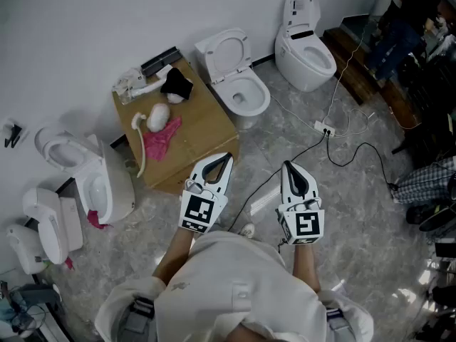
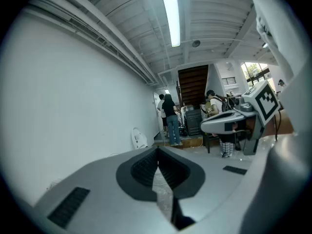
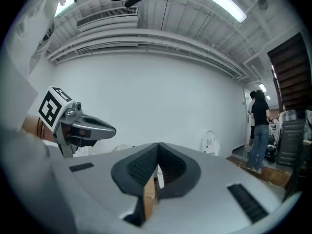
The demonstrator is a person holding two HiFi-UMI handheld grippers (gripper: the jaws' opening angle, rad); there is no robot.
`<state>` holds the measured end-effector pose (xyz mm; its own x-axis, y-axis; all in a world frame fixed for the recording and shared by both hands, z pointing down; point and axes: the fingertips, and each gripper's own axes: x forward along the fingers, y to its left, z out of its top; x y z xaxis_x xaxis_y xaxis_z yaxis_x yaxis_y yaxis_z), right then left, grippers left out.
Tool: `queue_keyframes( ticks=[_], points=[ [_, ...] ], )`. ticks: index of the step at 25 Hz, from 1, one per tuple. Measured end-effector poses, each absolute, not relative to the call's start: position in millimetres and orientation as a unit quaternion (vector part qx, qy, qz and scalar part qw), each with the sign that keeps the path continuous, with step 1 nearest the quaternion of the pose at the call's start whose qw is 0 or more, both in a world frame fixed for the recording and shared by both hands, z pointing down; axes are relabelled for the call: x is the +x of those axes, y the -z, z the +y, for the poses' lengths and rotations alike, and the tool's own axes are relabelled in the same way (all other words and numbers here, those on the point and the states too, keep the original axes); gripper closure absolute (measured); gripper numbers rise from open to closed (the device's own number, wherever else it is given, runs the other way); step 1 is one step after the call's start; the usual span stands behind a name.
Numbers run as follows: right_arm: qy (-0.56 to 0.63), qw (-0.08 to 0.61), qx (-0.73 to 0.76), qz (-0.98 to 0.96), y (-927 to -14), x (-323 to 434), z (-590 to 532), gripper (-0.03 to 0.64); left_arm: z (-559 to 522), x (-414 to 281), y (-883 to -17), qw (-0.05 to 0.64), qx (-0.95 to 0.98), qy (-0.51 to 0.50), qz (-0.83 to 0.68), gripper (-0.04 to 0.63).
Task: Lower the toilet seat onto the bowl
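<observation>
A white toilet (image 1: 242, 91) stands on the floor against the wall ahead of me, its seat and lid (image 1: 224, 52) raised upright. A second white toilet (image 1: 308, 57) with a raised lid (image 1: 299, 6) stands further right. My left gripper (image 1: 226, 157) and right gripper (image 1: 286, 165) are held side by side close to my body, well short of both toilets and pointing towards them. Both are shut with nothing between the jaws. In the left gripper view the jaws (image 2: 157, 150) meet at the tip, as they do in the right gripper view (image 3: 157, 145). A raised lid (image 3: 209, 143) shows far off there.
A wooden box (image 1: 178, 130) to the left of the middle toilet carries a pink cloth (image 1: 162, 140), a white hose and small items. More toilets (image 1: 100, 184) stand at the left wall. Cables and a power strip (image 1: 324, 128) lie on the marble floor. People stand at the far right (image 1: 399, 20).
</observation>
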<state>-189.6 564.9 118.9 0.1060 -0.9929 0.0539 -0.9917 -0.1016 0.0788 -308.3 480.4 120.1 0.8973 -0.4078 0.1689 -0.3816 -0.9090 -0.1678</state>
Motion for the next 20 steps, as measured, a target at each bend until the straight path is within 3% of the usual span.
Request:
queue_keyframes(
  ticks=[8, 20],
  points=[
    [0.012, 0.092, 0.723, -0.685, -128.5, -174.5, 582.8, 0.604, 513.5, -287.8, -118.4, 0.066, -0.968, 0.099, 0.223, 0.581],
    [0.009, 0.088, 0.721, -0.687, -134.8, -151.3, 561.7, 0.609, 488.6, -258.2, -129.0, 0.064, -0.967, 0.099, 0.227, 0.581]
  ],
)
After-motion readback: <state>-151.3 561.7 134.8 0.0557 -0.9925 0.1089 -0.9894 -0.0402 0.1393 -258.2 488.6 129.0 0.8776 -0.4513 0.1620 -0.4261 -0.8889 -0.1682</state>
